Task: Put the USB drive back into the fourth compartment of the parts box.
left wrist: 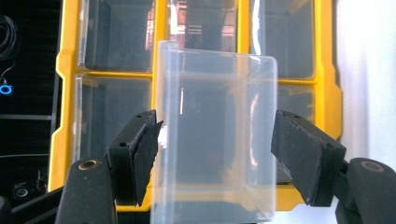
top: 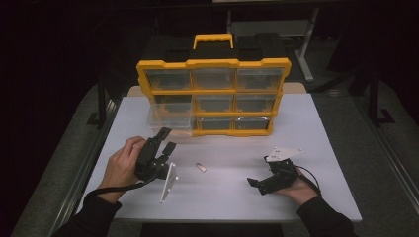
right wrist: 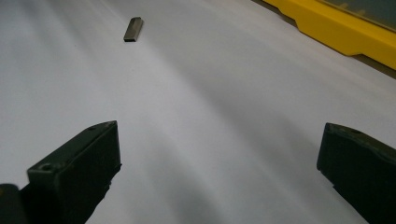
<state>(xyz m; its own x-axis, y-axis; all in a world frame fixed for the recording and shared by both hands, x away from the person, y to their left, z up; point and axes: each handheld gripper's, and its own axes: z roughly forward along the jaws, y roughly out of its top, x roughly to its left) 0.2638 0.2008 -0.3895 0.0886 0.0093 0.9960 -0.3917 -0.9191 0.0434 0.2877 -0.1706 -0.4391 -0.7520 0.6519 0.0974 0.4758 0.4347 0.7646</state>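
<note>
Here | clear drawer pulled partway out of the yellow organizer, lower left row | left hand-held gripper open, jaws astride it, not pressing | right hand-held gripper open, empty over table | drawer looks light, thin, slick, brittle: take the side walls near the front, gently.

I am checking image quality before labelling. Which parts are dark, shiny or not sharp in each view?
High view: the surroundings are very dark, and the white table is lit. Left gripper view: the clear drawer carries bright glare streaks, and the edges of the yellow organizer look soft. Right gripper view: the near table surface is smeared, the small metal piece is fairly sharp, and the near jaws look soft.
</note>
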